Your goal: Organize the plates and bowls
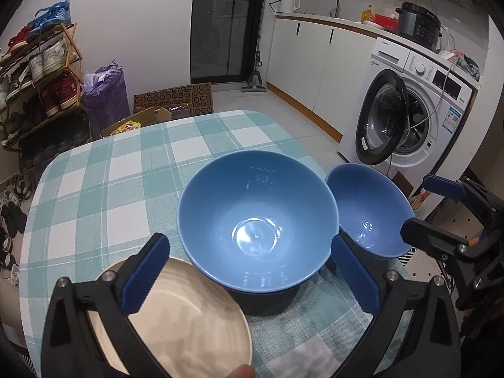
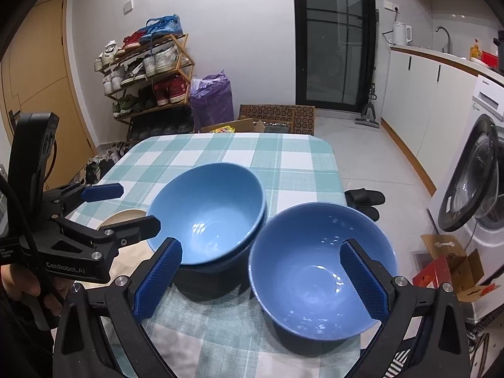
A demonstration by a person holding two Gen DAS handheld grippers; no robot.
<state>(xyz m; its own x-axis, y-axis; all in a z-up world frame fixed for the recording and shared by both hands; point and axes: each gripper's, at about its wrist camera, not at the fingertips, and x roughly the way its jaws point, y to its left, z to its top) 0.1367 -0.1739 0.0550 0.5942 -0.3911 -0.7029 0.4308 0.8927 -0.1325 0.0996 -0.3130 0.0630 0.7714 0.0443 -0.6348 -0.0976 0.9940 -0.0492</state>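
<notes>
The surface [image 1: 104,170], covered with a teal and white checked cloth, carries three items of crockery near its front edge. A large blue bowl [image 1: 255,220] sits on a dark base; in the right wrist view a second rim shows just under its own, so it appears to be nested in another bowl, though this cannot be confirmed. A second blue bowl [image 2: 318,271] stands just beside it on the right, close to the right edge of the surface; whether the two rims touch cannot be told. A cream plate [image 1: 186,315] lies at the front left, its far edge passing under the rim of the large blue bowl. The left tool [image 1: 249,274] has its fingers spread wide, one blue pad over the cream plate and the other at the right side of the large blue bowl; neither pad presses on anything. The right tool [image 2: 261,277] is likewise spread wide, its left pad in front of the large blue bowl and its right pad over the inside of the second blue bowl, with no grip on either. Both bowls are upright and empty. In the background stand a washing machine [image 1: 419,107] with its door open, a shoe rack [image 2: 148,78], a purple bag [image 2: 212,97] and a white kettle [image 1: 290,1] on the kitchen counter.
</notes>
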